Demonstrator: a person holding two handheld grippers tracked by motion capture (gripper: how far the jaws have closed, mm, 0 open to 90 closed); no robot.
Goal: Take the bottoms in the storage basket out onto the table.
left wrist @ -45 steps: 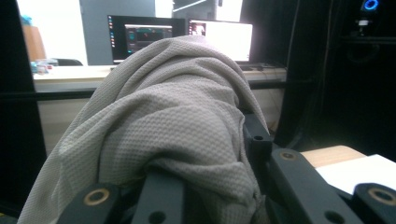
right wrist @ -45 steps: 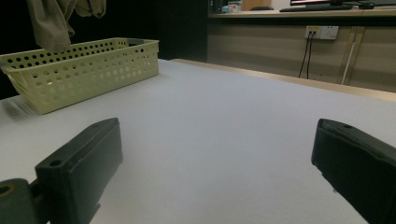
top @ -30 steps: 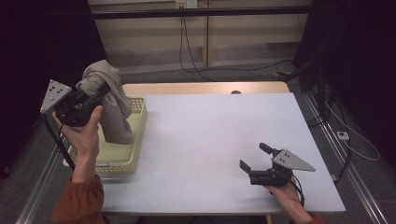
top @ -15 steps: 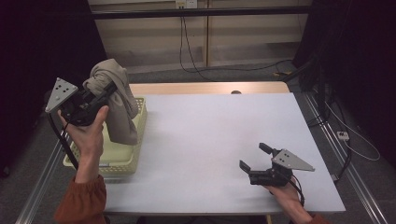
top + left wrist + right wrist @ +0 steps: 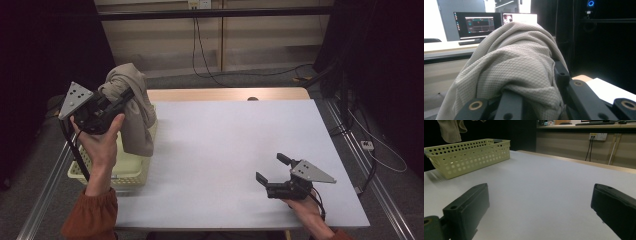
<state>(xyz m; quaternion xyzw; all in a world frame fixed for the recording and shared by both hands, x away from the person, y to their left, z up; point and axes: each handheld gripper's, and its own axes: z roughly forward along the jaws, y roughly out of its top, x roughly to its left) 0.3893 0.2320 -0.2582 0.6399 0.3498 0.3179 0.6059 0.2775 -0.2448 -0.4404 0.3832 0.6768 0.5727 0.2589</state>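
My left gripper (image 5: 125,95) is raised above the table's left side, shut on a beige waffle-weave cloth (image 5: 132,107) that drapes over its jaws and hangs down toward a pale yellow perforated basket (image 5: 107,172). In the left gripper view the cloth (image 5: 511,65) covers the jaws almost entirely. The cloth's lower end (image 5: 450,130) dangles above the basket (image 5: 466,155) in the right gripper view. My right gripper (image 5: 272,170) rests low on the white table (image 5: 225,140) near the front right, open, with nothing between its jaws.
The basket sits at the table's left edge. A wooden strip (image 5: 225,94) runs along the far edge. Cables (image 5: 210,55) hang against the back wall, and monitors (image 5: 476,25) stand on a desk beyond.
My left gripper has lifted the cloth higher and carried it a little to the right, above the basket. The right gripper has stayed still.
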